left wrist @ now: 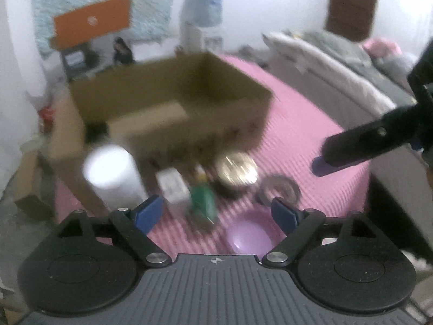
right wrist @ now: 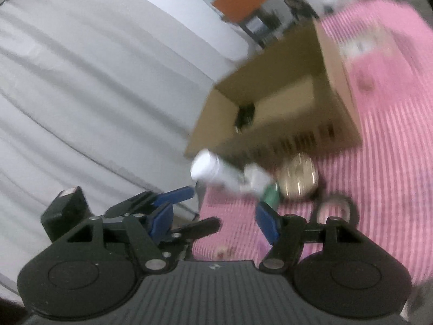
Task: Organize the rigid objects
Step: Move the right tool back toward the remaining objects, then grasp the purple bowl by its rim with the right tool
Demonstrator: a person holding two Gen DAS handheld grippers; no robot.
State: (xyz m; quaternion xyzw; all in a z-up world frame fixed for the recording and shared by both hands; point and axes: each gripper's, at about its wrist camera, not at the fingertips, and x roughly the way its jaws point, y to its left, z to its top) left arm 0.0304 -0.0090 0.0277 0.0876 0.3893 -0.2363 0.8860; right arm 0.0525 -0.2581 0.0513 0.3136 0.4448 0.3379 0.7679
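Left wrist view: left gripper [left wrist: 216, 214] with fingers [left wrist: 148, 212] spread wide, nothing between them. Just ahead of the fingers, a loose row on the pink mat [left wrist: 297, 135]: white jar [left wrist: 112, 173] beyond the left finger, small white box [left wrist: 173, 185] and green bottle [left wrist: 203, 199] straight ahead, gold-lidded tin [left wrist: 237, 168] a little further on, metal ring [left wrist: 278, 188] just beyond the right finger, purple bowl [left wrist: 249, 237] below and between the fingers. Behind the row, open cardboard box [left wrist: 173, 100], mouth upward, likely set there as the bin for the sorted items and close enough for short carries. Off to the right, right gripper [left wrist: 343, 154] hanging above the mat, apart from the row. Everything blurred, so labels unreadable.

Right wrist view: right gripper [right wrist: 213, 216] likewise spread and empty. Left of its fingers, left gripper [right wrist: 173, 203] reaching in low. Ahead, white jar [right wrist: 213, 169], white box [right wrist: 257, 177], green bottle [right wrist: 270, 193], gold tin [right wrist: 297, 180] and ring [right wrist: 335, 208] bunched against the near wall of the cardboard box [right wrist: 335, 81]; one dark item [right wrist: 245, 115] already inside. Probably between picks, most items not yet boxed.
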